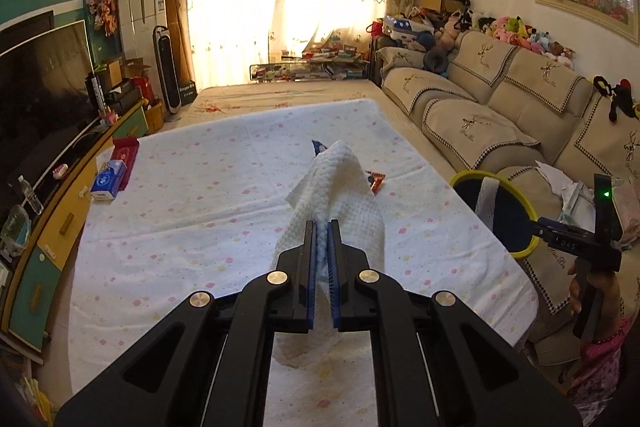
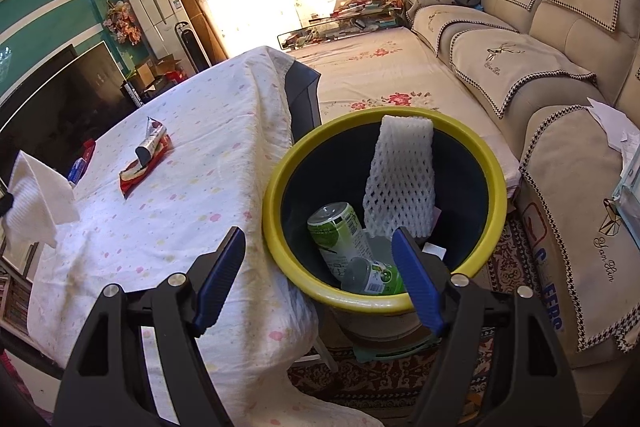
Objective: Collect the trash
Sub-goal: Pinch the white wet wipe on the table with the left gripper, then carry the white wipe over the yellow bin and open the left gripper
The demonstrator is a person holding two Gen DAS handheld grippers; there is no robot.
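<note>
- The left gripper (image 1: 322, 251) is clamped on one white paper towel (image 1: 340, 187), held above the worktop (image 1: 180, 195); the loose sheet may slip out or snag the bin (image 2: 280, 163) rim.
- The right gripper (image 2: 320, 275) stands wide open and empty, near the bin.
- Inside the bin: one can (image 2: 336, 227), one bottle (image 2: 372, 275), one foam net (image 2: 400, 179).
- One red wrapper (image 2: 146, 159) lies on the worktop.

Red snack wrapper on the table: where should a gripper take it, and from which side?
The red snack wrapper lies flat on the tablecloth, its silvery torn end curling up. Probably best to pinch that raised end from above, jaws across its narrow width; the flat body gives little edge to catch.
</note>
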